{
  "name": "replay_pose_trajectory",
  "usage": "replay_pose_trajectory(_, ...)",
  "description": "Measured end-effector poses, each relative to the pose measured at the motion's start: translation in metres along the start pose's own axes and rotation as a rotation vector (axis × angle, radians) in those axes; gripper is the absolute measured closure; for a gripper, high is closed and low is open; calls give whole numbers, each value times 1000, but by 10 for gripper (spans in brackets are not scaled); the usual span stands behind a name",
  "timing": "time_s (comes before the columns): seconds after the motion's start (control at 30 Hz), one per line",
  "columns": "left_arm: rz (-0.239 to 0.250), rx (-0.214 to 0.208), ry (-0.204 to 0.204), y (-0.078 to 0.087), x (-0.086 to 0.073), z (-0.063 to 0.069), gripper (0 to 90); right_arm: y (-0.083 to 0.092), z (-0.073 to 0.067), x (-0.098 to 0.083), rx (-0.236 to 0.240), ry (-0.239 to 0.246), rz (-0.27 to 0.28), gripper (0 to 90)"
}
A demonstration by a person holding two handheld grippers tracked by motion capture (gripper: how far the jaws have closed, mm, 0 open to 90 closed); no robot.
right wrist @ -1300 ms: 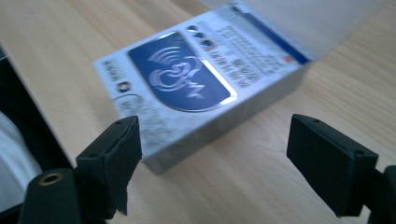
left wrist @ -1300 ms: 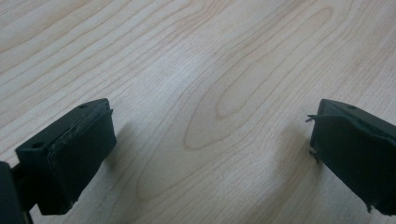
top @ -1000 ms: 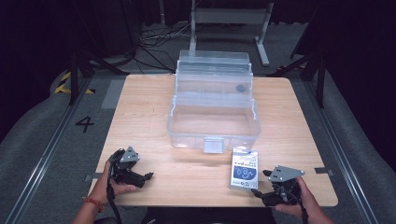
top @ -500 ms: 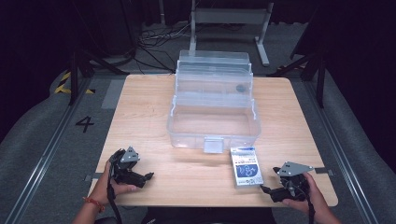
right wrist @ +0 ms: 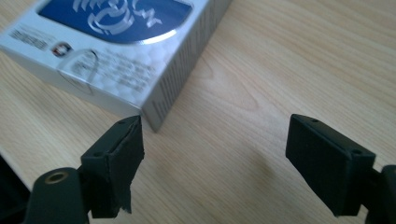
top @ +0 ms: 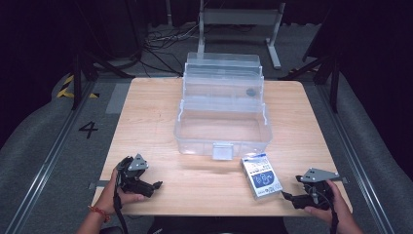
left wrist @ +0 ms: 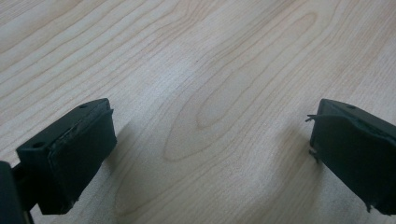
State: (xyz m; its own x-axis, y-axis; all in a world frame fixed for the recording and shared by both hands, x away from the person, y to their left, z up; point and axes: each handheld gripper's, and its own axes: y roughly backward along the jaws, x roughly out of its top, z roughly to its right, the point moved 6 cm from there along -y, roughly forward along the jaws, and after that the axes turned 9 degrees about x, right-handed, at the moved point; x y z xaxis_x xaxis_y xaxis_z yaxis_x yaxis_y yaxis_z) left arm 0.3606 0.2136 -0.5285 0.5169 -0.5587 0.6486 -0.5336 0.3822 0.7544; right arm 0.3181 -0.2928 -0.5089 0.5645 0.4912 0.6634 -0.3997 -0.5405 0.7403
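Both grippers w/ jaws spread, nothing between. The box (top: 262, 176) lies flat on the surface (top: 146, 122), just beside our right gripper (top: 292, 199), in front of the clear bin (top: 221, 129). We should square up, straddle its narrow sides, then pinch. Left gripper (top: 153, 186) idle.

Pale matt wood-grain table (top: 146, 122); clear glossy plastic box (top: 221, 129); shiny printed card packet (top: 262, 176); matt black jaws

We see the box (right wrist: 116, 51) cut off by the right gripper view's top edge, its print blurred.
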Motion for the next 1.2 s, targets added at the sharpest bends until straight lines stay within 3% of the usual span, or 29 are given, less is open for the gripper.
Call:
replay_pose_trajectory(0.1, 1, 0, -9, 0, 1, 0, 8, 5, -10, 10, 48, -25, 45, 186)
replay_pose_trajectory(0.3, 2, -4, -10, -1, 2, 2, 7, -2, -35, 32, 53, -56, 43, 165)
replay_pose_trajectory(0.47, 3, -5, -18, -1, 2, 2, 8, -17, -55, 48, 46, -13, 13, 163)
replay_pose_trajectory(0.63, 4, -11, -18, -2, 2, 2, 8, -28, -66, 54, 16, 29, -19, 150)
replay_pose_trajectory(0.83, 5, -17, -18, -2, 2, 3, 8, -28, -62, 51, -28, 35, -52, 101)
replay_pose_trajectory(0.93, 5, -15, -18, -2, 2, 3, 8, -23, -50, 44, -16, -18, -71, 97)
replay_pose_trajectory(1.03, 5, -13, -24, -2, 3, 2, 7, -20, -45, 39, -21, -40, -66, 106)
replay_pose_trajectory(1.13, 6, -14, -23, -2, 2, 2, 8, -15, -41, 33, 1, -18, -84, 167)
replay_pose_trajectory(1.2, 7, -14, -22, -2, 3, 2, 8, -12, -35, 28, -20, -16, -92, 163)
